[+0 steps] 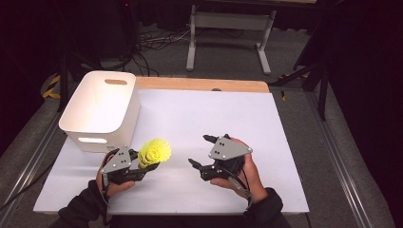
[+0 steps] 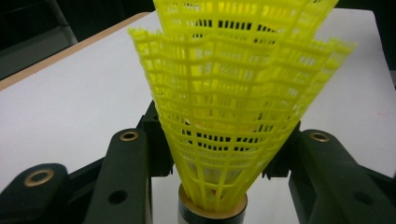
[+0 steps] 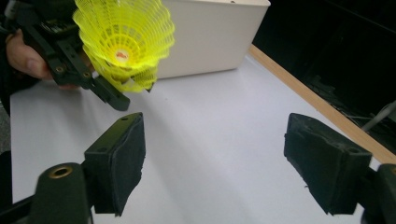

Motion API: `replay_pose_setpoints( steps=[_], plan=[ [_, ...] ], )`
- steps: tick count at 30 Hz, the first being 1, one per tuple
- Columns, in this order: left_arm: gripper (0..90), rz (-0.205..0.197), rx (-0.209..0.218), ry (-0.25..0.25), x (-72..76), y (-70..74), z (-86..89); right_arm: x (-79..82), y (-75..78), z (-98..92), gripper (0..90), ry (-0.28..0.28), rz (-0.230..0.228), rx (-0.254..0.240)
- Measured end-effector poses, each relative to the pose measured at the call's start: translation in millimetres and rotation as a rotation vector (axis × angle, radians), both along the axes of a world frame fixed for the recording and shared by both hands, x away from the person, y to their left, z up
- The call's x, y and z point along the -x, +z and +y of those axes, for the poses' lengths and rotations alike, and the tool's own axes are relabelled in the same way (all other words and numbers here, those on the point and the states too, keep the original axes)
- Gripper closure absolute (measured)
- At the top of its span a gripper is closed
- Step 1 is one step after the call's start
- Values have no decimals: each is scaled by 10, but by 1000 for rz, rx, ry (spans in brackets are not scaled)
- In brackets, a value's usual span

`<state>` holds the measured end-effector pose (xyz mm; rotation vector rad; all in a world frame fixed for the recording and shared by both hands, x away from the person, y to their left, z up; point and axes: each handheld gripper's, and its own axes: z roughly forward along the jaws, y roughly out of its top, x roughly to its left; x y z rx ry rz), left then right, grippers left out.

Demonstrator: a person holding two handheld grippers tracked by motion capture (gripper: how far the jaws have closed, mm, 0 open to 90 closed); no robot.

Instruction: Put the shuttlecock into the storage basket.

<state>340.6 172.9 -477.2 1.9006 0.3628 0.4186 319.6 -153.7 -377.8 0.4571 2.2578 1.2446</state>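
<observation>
Holding the yellow shuttlecocks by the flexible skirt is the main weak point, as I judge it: my left gripper has its jaws clamped on the mesh low down, just above the cork base, and a plastic lattice of this kind can give under pressure, so the stack could pivot or slide out if I tilt or jolt the hand. A second risk lies in the nesting. The left gripper view shows at least two skirts, one seated inside the other, and the inner one appears held by friction alone; a sharp move could shake it loose onto the counter. A third risk is the white bin, which stands just beyond my left hand; a careless swing could catch its near wall or rim. My right gripper hangs over the counter with its jaws apart and nothing between them, pointed toward the stack but well clear of it. The shuttlecocks are bright yellow open mesh with wavy rims, flaring wide from a narrow neck; the base is pale cork with a dark band, and an orange spot shows deep inside the cone.
</observation>
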Motion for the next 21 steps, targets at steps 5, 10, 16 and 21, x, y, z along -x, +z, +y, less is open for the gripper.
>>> replay_pose_setpoints(
  steps=[5, 10, 16, 21],
  plan=[
    [559, 0, 6, 4, 8, 5, 23, -12, -88, -101, 205, -48, -1, 20],
    [559, -7, 7, 1, 32, 8, 30, -25, -178, -188, 166, -91, 8, 23],
    [559, -5, 7, -1, 55, 14, 53, -20, -275, -244, 137, -108, 17, 39],
    [559, -13, 5, 1, 64, 27, 74, 11, -367, -297, 137, -104, -8, 47]
  ],
)
